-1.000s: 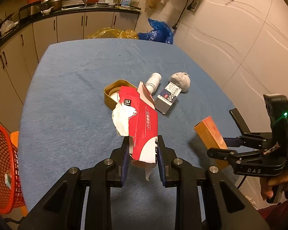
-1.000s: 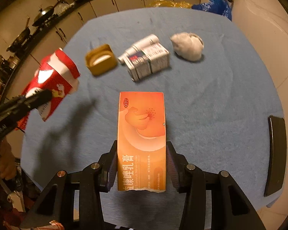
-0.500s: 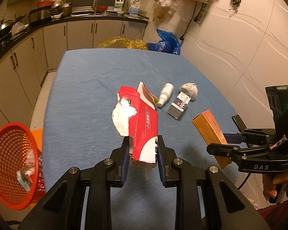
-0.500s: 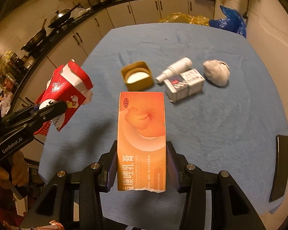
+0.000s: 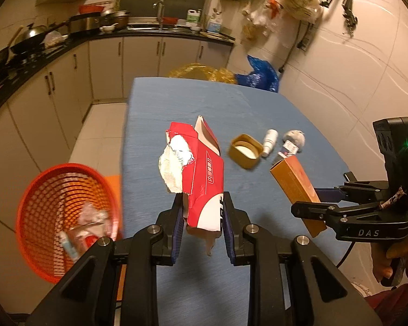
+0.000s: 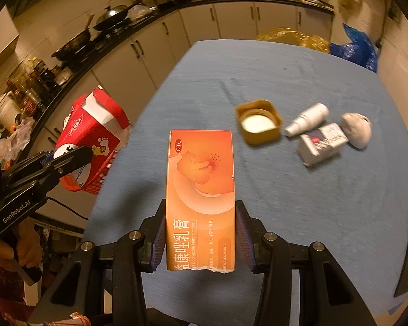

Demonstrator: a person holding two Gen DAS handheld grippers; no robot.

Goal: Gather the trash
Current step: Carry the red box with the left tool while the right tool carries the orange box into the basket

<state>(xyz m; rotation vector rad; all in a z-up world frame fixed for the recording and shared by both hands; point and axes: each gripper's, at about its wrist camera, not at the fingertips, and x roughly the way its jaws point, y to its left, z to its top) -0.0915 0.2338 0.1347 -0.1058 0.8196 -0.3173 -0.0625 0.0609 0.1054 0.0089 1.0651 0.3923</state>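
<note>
Left gripper point(image 5: 202, 226): clamped on the lower end of the red carton point(image 5: 201, 179), pads pressed against its two sides.
Red carton: torn and crumpled, held in the air above the near left part of the table point(image 5: 176, 100); long axis runs away from the gripper, open flapped end farthest from it, white paper bulging from the tear on its left side.
Right gripper point(image 6: 201, 240): closed on the near end of the orange box point(image 6: 201, 190), one pad on each long side.
Orange box: held clear of the table, printed face toward the camera; long axis lies along the fingers, far end pointing out over the table.
Basket point(image 5: 65, 217): red mesh, on the floor left of the table, scraps already inside.
On the table: gold lid point(image 6: 259, 125) lying open side up, white bottle point(image 6: 307, 119) on its side just right of it, small box point(image 6: 322, 142) beside the bottle, grey wad point(image 6: 357, 129) at the far right.
Person: a hand point(image 5: 394, 258) grips the right gripper's handle.
</note>
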